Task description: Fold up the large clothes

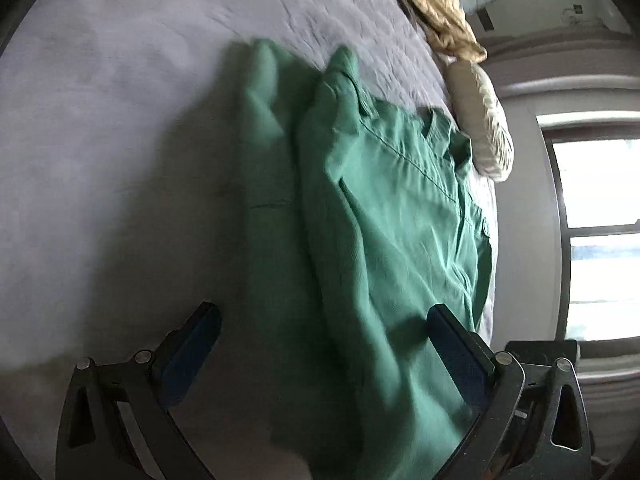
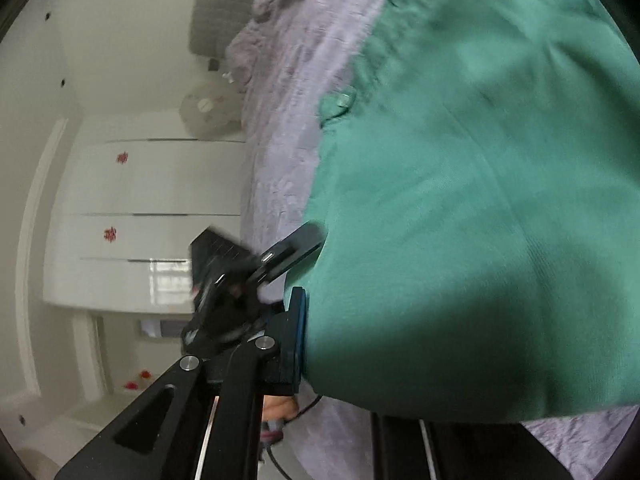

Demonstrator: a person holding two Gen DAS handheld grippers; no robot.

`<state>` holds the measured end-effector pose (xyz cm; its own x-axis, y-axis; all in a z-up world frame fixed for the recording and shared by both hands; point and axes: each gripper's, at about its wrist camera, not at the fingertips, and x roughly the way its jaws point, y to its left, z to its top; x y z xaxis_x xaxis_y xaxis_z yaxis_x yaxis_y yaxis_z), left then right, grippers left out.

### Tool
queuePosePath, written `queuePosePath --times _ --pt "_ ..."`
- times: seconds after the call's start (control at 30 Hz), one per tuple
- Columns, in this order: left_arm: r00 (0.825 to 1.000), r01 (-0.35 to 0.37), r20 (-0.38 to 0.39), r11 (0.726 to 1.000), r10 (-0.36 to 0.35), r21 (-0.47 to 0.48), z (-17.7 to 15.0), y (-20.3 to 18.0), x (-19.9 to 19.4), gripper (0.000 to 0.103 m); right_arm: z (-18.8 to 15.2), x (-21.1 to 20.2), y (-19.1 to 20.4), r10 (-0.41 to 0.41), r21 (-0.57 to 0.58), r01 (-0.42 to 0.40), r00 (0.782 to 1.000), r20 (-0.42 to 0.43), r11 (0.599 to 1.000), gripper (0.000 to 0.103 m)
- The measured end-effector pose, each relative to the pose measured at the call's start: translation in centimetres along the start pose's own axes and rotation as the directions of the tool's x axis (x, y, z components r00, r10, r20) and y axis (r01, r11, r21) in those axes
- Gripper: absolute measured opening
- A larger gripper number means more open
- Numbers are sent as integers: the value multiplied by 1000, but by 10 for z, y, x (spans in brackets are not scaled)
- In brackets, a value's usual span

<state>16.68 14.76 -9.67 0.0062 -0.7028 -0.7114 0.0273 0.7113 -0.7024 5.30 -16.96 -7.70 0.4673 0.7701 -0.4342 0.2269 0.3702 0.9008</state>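
A large green shirt [image 1: 372, 216] lies partly folded on a lavender bedspread [image 1: 120, 120], one side doubled over the middle. My left gripper [image 1: 324, 332] is open, its blue-padded fingers [image 1: 192, 352] straddling the shirt's near hem just above the cloth. In the right wrist view the same shirt [image 2: 480, 200] fills the frame and drapes over my right gripper, hiding its right finger; only the left finger [image 2: 296, 336] shows, pressed against the cloth edge. The other gripper [image 2: 256, 268] shows beside it.
A tan garment [image 1: 432, 4] and a cream pillow [image 1: 484, 120] lie at the bed's far edge. A window [image 1: 600, 240] is to the right. White wardrobe doors [image 2: 140, 220] and a fan [image 2: 208, 112] stand beyond the bed [image 2: 280, 140].
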Motion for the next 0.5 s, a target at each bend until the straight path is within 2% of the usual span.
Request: queuePosePath --times 0.07,0.13,0.2,0.27,0.33,0.4,0.5 --pt "1000 19 -20 1000 -19 19 3 -9 8 103 1 -1 2 -10 -19 9 1000 -8 1000 12" --pt "999 7 -41 999 -5 44 5 -21 20 103 -3 2 -2 -27 -22 26 999 -34 999 12" --pt "995 -86 -38 993 90 78 5 -32 34 102 -8 6 -9 -55 -19 54 996 -69 998 12" --pt "982 -182 -28 977 186 112 3 -37 43 92 -18 12 -19 -92 -13 91 988 -123 996 12" --pt "961 -273 -3 946 278 176 -1 -46 49 80 -24 14 -25 -127 -16 126 976 -178 992 16" --pt "943 -327 19 916 332 233 -6 -55 52 76 -30 10 -31 -174 -36 171 957 -232 985 16" --pt "933 -354 33 899 358 257 -10 -61 53 76 -32 -6 -35 -229 -69 218 933 -279 973 17"
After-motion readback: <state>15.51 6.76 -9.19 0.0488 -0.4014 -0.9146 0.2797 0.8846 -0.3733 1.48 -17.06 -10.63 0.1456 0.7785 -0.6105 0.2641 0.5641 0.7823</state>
